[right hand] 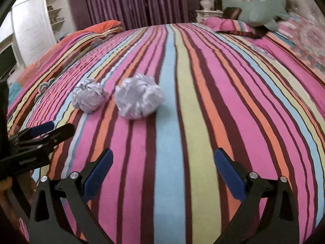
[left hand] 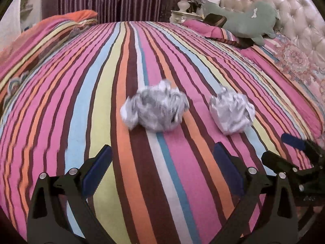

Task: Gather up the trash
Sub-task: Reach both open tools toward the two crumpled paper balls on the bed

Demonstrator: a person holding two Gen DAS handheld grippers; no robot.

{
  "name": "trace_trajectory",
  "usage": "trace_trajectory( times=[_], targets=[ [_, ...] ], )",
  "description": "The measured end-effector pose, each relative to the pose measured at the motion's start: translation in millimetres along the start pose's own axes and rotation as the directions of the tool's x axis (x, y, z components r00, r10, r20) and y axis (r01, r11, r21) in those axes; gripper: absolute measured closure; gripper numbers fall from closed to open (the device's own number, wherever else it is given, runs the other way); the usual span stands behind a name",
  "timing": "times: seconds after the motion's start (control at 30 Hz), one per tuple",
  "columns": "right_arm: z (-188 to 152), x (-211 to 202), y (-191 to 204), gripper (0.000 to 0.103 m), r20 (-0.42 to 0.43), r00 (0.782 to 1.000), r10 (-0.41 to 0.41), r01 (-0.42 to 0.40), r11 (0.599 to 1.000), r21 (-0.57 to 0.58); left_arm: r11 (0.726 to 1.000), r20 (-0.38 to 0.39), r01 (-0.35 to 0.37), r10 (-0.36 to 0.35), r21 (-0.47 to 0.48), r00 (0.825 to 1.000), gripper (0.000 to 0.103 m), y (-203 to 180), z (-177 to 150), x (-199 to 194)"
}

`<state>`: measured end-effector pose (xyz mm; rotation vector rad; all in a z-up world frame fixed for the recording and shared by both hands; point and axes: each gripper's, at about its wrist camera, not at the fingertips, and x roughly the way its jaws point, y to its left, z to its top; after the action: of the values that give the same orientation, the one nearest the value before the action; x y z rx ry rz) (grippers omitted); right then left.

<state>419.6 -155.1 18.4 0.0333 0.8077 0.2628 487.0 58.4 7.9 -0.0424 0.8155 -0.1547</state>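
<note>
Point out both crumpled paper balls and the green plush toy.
Left paper ball [left hand: 155, 109], left wrist view, centre of the wad.
Right paper ball [left hand: 231, 112], left wrist view, centre of the wad.
Green plush toy [left hand: 249, 22], left wrist view, middle of its body, by the headboard.

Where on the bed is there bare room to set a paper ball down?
The striped bedspread lies bare right of the two paper balls, up to the pillow and green plush toy. It is also bare between the balls and both open tongs. Crowded: near the headboard.
</note>
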Motion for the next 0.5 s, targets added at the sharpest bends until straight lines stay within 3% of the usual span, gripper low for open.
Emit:
trace_trajectory(
  times=[0.2,0.5],
  targets=[
    [29.2,27.8,5.1,0.008,-0.014,1.000,0.025,-0.026,1.000,-0.017,0.997,-0.005,-0.018,0.019,0.076,1.000,0.007,-2.2,28.6,24.7],
    [52.4,74.3,6.0,0.008,-0.063,0.997,0.049,-0.049,0.999,-0.007,0.993,-0.039,-0.076,0.080,0.094,0.996,0.007,0.8,49.2,63.8]
  ],
)
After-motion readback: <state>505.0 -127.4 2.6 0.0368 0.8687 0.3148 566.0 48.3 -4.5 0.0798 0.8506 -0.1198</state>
